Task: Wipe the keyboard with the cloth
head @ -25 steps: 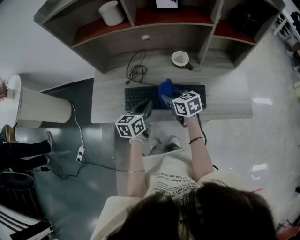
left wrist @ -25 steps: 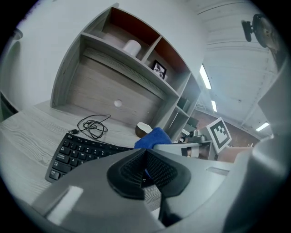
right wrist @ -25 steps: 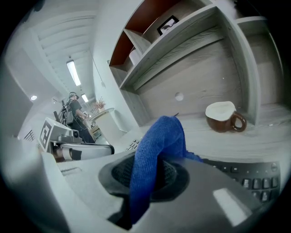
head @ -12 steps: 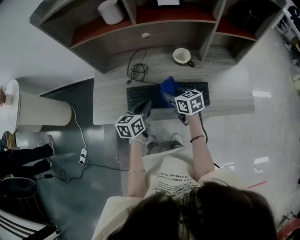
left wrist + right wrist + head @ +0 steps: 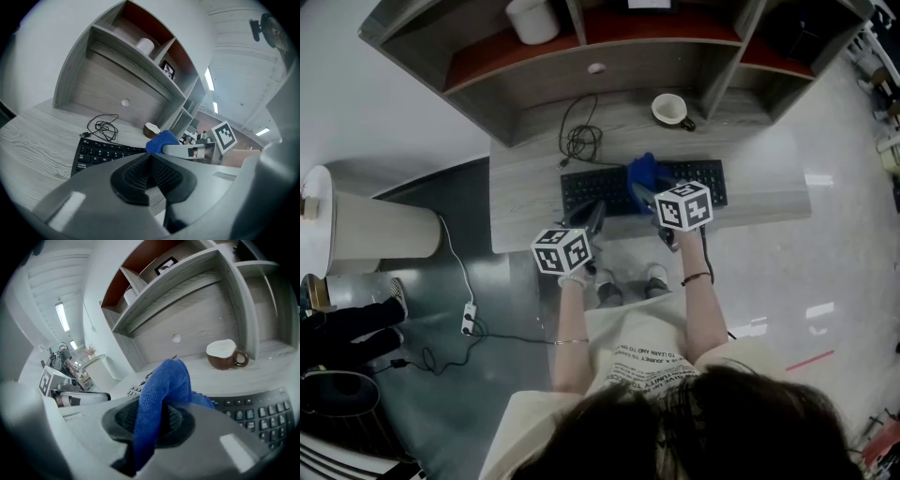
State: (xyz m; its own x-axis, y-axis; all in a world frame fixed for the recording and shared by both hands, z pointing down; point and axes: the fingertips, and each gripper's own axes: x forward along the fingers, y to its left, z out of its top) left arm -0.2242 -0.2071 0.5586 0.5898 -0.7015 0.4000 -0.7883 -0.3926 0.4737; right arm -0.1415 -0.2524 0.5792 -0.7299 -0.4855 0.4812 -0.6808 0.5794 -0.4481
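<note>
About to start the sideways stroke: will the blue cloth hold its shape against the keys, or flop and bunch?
Probably floppy: the blue cloth humps in a soft fold out of the right gripper, which is shut on it. It looks light, so it likely trails and bunches on the keyboard. Its textured weave should grip.

Black keyboard (image 5: 581, 185) lies flat on table (image 5: 520, 211), long edge along the front. Blue cloth (image 5: 643, 171) bunched, pinched in right hand-held gripper (image 5: 152, 423), over keyboard's middle, 12 o'clock of the gripper.

Office: desk (image 5: 520, 208), keyboard (image 5: 581, 187), shelving (image 5: 534, 86)
</note>
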